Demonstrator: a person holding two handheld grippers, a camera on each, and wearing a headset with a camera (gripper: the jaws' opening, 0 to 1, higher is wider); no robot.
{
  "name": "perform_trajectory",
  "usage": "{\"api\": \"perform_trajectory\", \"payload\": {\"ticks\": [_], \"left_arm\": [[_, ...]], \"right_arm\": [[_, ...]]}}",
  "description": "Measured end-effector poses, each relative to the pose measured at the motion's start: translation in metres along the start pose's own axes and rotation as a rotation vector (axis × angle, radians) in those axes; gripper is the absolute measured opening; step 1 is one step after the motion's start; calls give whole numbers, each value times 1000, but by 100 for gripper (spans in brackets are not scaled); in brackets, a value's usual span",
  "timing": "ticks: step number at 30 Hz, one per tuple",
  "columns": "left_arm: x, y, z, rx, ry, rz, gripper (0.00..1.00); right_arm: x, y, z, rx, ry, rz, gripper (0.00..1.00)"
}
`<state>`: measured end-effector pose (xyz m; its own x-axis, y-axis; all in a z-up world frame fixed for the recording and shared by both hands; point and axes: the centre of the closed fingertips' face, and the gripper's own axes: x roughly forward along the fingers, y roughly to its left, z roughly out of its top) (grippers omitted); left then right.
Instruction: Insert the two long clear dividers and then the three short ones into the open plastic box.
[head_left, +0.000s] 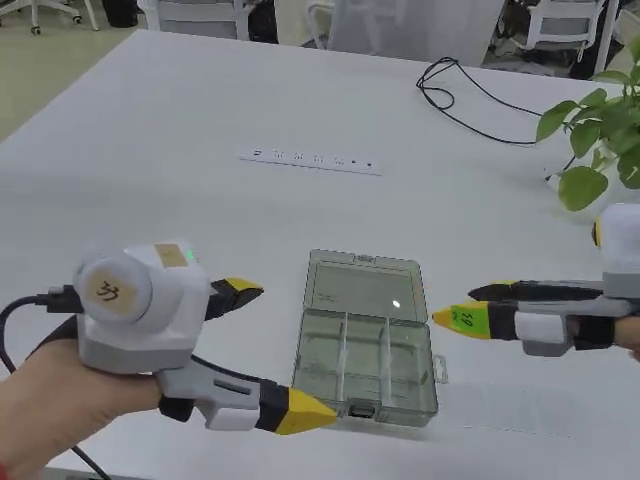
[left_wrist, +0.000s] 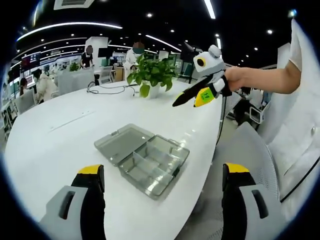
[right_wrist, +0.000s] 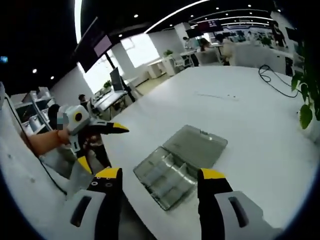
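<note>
Left tool (head_left: 288, 350), wide open and empty, is held just left of the open plastic box (head_left: 365, 385), which lies near the front edge of the surface (head_left: 150, 150) with clear dividers (head_left: 343, 350) seen inside. Right tool (head_left: 458, 305), jaws likewise parted and empty, is held at the box's right side.

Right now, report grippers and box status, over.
Left gripper open, empty, left of box. Right gripper open, empty, at box's right side. Lid open, two long dividers standing in base. Nothing blocking the box.
</note>
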<state>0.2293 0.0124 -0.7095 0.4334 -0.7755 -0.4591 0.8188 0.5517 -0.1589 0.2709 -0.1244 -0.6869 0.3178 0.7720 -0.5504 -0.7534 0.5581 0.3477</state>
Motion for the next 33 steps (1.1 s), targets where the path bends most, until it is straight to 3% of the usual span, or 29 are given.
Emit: {"api": "perform_trajectory", "payload": {"ticks": [2, 3, 7, 11, 26, 33], "left_arm": [[-1, 1, -1, 1, 0, 1, 100], [-2, 1, -2, -2, 0, 1, 100], [-4, 3, -4, -1, 6, 3, 100], [-4, 3, -4, 0, 2, 3, 100], [-1, 5, -13, -11, 14, -20, 100], [1, 11, -16, -17, 13, -27, 100]], "right_arm": [[-3, -1, -5, -38, 34, -4, 66], [-3, 3, -6, -83, 39, 20, 68], [-5, 7, -27, -182, 136, 64, 76], [-5, 4, -43, -277, 214, 83, 79], [5, -25, -100, -628, 511, 139, 72], [16, -46, -116, -704, 568, 152, 61]]}}
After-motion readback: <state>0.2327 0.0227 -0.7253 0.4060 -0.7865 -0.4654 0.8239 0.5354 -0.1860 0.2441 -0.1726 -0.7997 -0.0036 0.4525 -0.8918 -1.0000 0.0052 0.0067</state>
